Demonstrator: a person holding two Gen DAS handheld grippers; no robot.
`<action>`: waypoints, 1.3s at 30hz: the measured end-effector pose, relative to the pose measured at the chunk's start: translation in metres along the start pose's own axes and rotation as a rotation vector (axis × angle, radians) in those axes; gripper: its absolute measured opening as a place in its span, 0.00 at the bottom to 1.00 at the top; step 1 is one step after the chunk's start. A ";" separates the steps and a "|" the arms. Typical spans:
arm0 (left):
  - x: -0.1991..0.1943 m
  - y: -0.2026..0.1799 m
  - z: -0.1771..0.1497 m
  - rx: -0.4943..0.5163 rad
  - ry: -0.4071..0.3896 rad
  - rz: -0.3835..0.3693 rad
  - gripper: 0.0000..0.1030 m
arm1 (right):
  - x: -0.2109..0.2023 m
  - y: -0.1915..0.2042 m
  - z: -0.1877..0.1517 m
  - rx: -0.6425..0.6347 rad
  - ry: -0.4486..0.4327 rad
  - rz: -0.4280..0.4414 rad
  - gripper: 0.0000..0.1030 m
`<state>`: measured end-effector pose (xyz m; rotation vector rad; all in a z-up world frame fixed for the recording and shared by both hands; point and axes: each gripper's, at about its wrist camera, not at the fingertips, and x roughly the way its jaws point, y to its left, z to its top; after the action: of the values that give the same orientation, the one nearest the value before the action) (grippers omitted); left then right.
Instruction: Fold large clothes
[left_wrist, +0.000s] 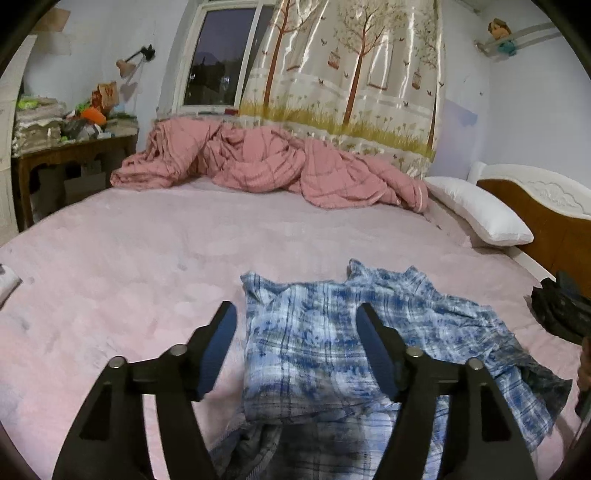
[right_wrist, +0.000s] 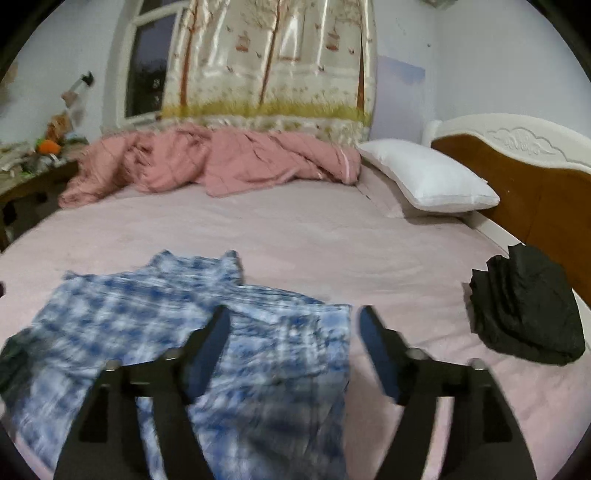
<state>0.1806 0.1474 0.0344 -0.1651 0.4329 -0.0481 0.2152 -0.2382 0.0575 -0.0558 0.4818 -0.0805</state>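
Cloth here is thin and limp: the blue plaid shirt (left_wrist: 317, 343) lies part-folded on the pink bed (left_wrist: 129, 280), so pinch a hem corner. Left hand-held gripper (left_wrist: 297, 317) and right hand-held gripper (right_wrist: 293, 321) both hover spread, empty

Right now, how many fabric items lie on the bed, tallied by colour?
Blue-and-white plaid: 1, the plaid shirt
Black: 1, the black garment
Pink: 1, the crumpled quilt
White: 1, the pillow
Total: 4, all on the pink sheet. Neither open hand-held gripper holds any.
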 end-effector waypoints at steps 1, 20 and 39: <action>-0.004 -0.002 0.002 0.006 -0.014 0.002 0.71 | -0.012 -0.001 -0.005 0.023 -0.017 0.017 0.85; -0.106 -0.053 -0.045 0.170 -0.144 0.002 0.99 | -0.119 -0.012 -0.084 0.139 -0.173 -0.065 1.00; -0.081 -0.117 -0.134 0.556 0.203 -0.176 0.99 | -0.084 0.084 -0.155 -0.303 0.203 0.247 1.00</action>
<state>0.0496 0.0188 -0.0323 0.3529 0.5909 -0.3562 0.0742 -0.1523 -0.0468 -0.2864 0.6969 0.2325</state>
